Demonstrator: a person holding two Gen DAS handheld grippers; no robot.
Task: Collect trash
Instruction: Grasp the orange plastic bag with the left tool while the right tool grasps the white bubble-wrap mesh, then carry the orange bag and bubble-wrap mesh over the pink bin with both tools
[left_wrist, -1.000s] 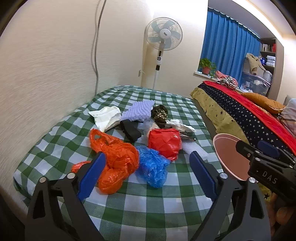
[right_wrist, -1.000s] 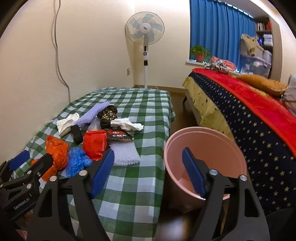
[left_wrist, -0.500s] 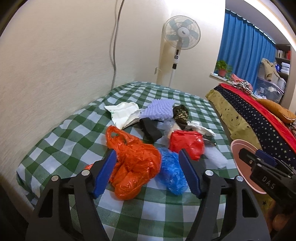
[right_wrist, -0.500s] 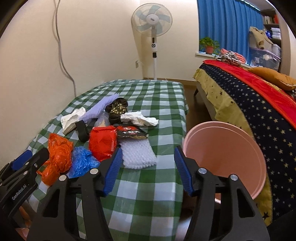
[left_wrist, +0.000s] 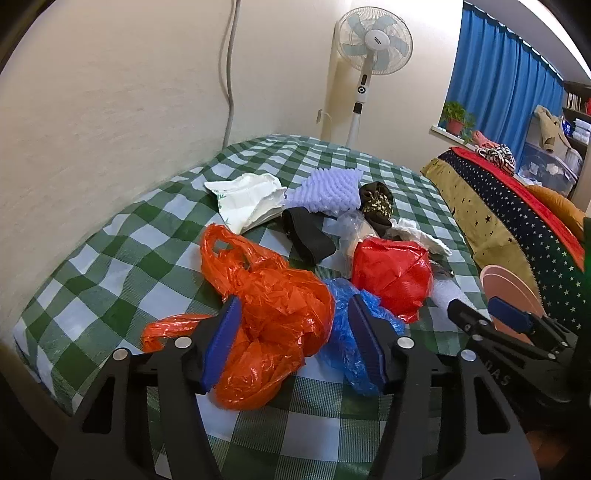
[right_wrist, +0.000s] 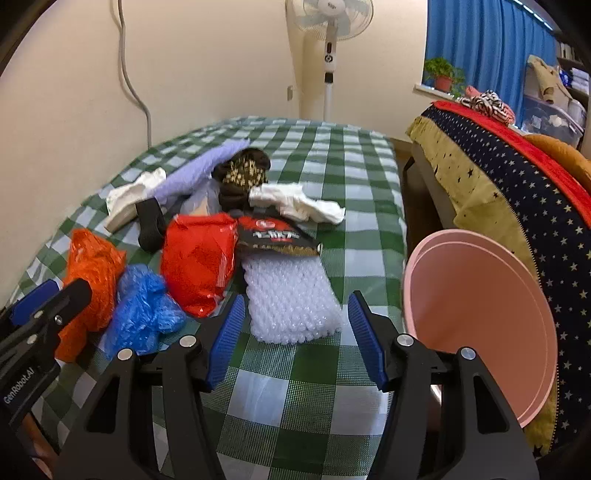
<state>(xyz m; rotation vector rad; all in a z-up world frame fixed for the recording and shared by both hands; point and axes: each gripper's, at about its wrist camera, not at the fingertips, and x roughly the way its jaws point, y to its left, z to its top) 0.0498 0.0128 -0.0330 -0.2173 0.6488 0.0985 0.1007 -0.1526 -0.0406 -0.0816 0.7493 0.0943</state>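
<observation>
trash: orange bag (left_wrist: 271, 325) at lower centre of left view, on checked bed (left_wrist: 122, 258). left gripper (left_wrist: 291, 343) fingers apart, straddling it. advance, clamp on bunched middle. right gripper (right_wrist: 295, 334) fingers apart, empty, before bubble wrap (right_wrist: 291, 299).

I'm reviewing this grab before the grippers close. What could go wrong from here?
1. The left gripper is open around the orange bag, but the blue bag lies against it by one finger, so closing may snag both.
2. The right gripper frames the white bubble wrap; the black snack packet overlaps its far end and may be dragged along.
3. The pink bin stands beside the bed, so loose bags could miss it.
</observation>
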